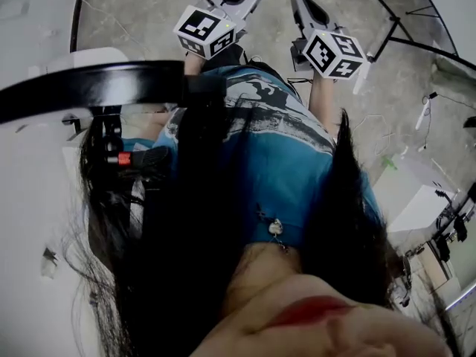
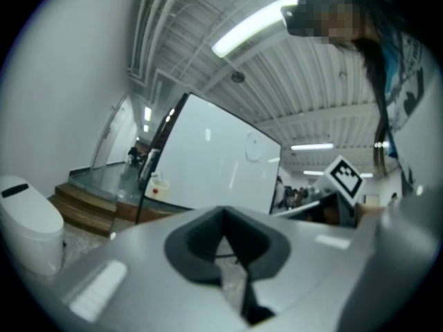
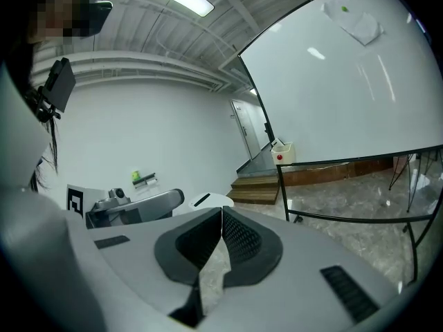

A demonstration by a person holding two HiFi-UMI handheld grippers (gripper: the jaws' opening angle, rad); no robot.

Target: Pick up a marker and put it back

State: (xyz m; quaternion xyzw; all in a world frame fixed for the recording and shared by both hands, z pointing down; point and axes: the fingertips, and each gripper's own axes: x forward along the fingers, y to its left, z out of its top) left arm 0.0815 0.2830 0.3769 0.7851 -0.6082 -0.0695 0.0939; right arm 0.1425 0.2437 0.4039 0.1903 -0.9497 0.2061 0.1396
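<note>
The grey left gripper [image 2: 222, 221] and grey right gripper [image 3: 221, 218] are pressed together on nothing, so the pickup looks either not begun or already over.

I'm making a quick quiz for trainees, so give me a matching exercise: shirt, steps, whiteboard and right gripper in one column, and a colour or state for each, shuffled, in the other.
Column one:
1. shirt
2. steps
3. whiteboard
4. right gripper

Column two:
A. shut, nothing between the jaws
B. white
C. teal
D. brown

Pairs: 1-C, 2-D, 3-B, 4-A.
</note>
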